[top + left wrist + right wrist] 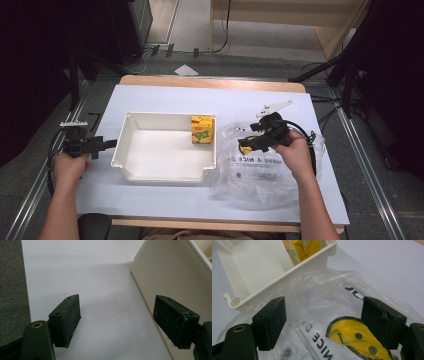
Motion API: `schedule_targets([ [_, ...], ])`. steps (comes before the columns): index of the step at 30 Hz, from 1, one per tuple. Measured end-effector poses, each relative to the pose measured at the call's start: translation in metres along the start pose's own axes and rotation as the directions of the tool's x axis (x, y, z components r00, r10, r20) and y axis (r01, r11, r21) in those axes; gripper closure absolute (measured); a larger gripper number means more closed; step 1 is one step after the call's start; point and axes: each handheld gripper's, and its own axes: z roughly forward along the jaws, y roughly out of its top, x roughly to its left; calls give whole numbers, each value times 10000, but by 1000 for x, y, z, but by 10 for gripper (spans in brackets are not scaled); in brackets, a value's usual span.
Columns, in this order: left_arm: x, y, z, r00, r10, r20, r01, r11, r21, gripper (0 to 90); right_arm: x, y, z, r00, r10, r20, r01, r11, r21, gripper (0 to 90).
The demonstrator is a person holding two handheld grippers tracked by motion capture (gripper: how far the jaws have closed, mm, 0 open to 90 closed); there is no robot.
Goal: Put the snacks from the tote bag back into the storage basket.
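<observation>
Carton (298, 250) top cut off — tray-hidden.

In the right gripper view the yellow carton (303, 248) is cut off by the top edge, and the tray (279, 275) wall hides its base. The plastic bag (329, 315) runs off the bottom edge, its print partly lost in folds. In the high view the carton's label is too small to read.
</observation>
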Motion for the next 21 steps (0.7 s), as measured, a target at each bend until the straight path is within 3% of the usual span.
schedule_targets([
  [14, 0, 0, 2, 9999, 53, -113, -51, 9999, 143, 233, -30, -23, -16, 9974, 467, 541, -436, 9975, -556, 208],
  [21, 0, -1, 3, 9999, 55, -155, -53, 9999, 131, 233, -33, -25, -14, 9973, 562, 481, -544, 9978, -377, 209],
])
